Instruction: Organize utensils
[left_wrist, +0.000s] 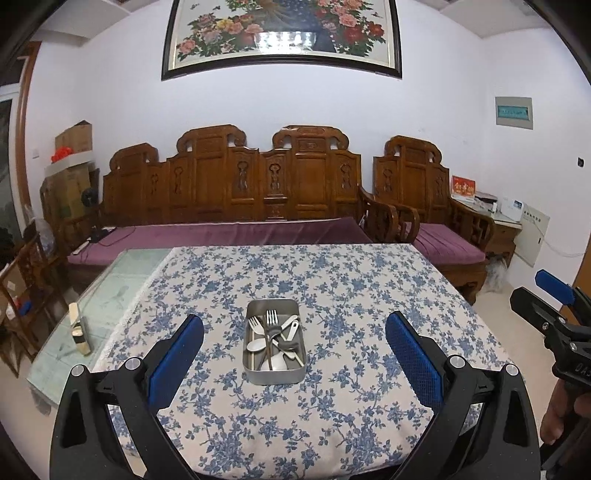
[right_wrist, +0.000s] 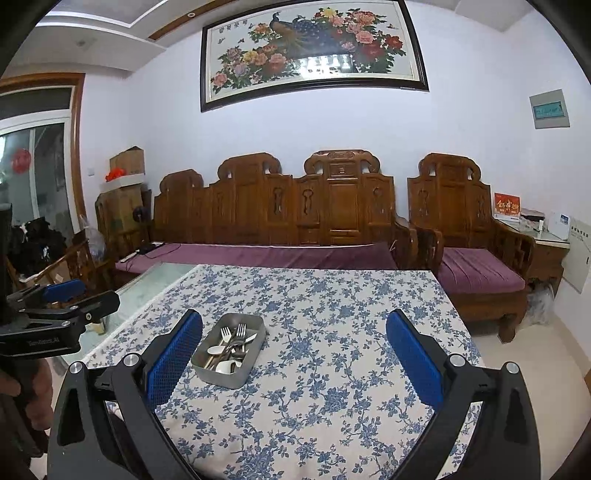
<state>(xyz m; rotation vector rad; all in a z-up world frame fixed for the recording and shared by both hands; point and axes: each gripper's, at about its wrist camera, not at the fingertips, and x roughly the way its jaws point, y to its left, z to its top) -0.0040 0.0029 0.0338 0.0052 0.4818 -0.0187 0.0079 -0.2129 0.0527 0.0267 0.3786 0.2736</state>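
A rectangular metal tray (left_wrist: 274, 376) sits on the blue-flowered tablecloth, holding a jumble of forks (left_wrist: 271, 318), spoons (left_wrist: 256, 345) and other utensils. In the right wrist view the same tray (right_wrist: 221, 377) lies ahead to the left with the forks (right_wrist: 241, 329) and spoons (right_wrist: 215, 349) inside. My left gripper (left_wrist: 294, 332) hangs open above the table, its blue pads either side of the tray and nearer to me. My right gripper (right_wrist: 294, 332) is open too, with the tray just beyond its left pad. Both hold nothing.
The table (left_wrist: 351, 266) carries a floral cloth; bare glass top (left_wrist: 110, 295) shows at the left with a small gold and white object (left_wrist: 79, 328) standing on it. A carved wooden sofa (left_wrist: 236, 192) with purple cushions stands behind the table. Each gripper shows at the edge of the other's view.
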